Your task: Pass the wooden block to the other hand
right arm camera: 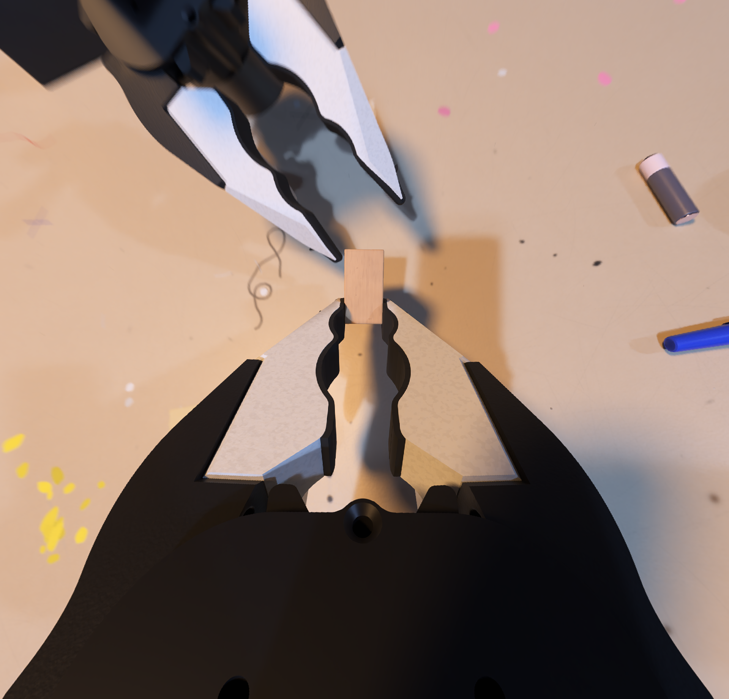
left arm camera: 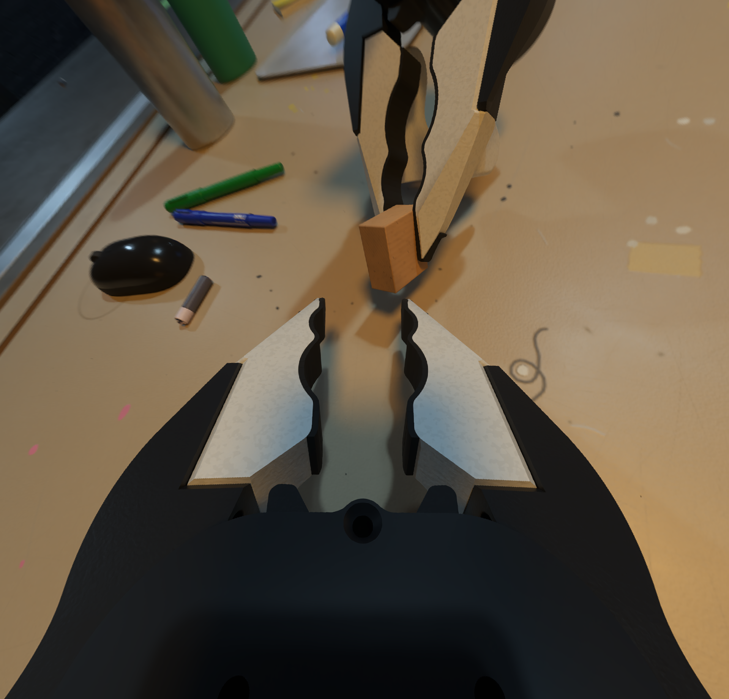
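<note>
The wooden block (right arm camera: 363, 285) is a small tan cuboid, held above the tan table (right arm camera: 552, 364). My right gripper (right arm camera: 363, 305) is shut on the block's near end, and the far end sticks out past its fingertips. In the left wrist view the right gripper (left arm camera: 402, 234) reaches down from the top with the block (left arm camera: 388, 258) at its tips. My left gripper (left arm camera: 363, 303) is open and empty, its tips just short of the block. In the right wrist view the left gripper (right arm camera: 369, 228) comes in from the upper left, jaws spread, one tip close beside the block's far end.
Left of the grippers on the table lie a green marker (left arm camera: 225, 187), a blue marker (left arm camera: 225, 219), a black mouse (left arm camera: 140, 264) and a small grey cylinder (left arm camera: 194, 299). A metal post (left arm camera: 157, 60) and a green cylinder (left arm camera: 209, 25) stand at the far left.
</note>
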